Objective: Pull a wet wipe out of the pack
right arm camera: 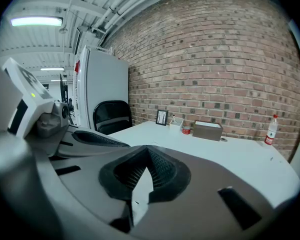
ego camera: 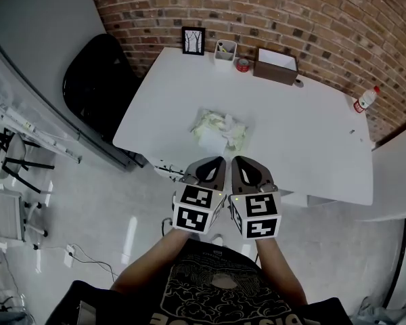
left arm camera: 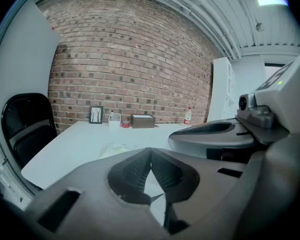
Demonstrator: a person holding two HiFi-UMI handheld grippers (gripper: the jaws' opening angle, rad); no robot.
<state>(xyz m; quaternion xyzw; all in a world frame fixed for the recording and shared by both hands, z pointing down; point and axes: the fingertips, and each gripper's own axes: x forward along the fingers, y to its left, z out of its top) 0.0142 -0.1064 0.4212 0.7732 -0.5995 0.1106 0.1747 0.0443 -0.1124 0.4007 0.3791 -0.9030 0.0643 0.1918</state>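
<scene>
Wipes pack sits midway on the worktop, apart from my left hand-held gripper and right hand-held gripper, both closed and empty. It looks soft, light and limp, so I'd pinch the white sheet at its top while pinning the pack.

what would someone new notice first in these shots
The left gripper and right gripper stand out, held side by side and shut, at the near edge of the white table. Just beyond them lies the pale wet wipe pack. A brick wall runs behind, with a black chair at the table's left.
</scene>
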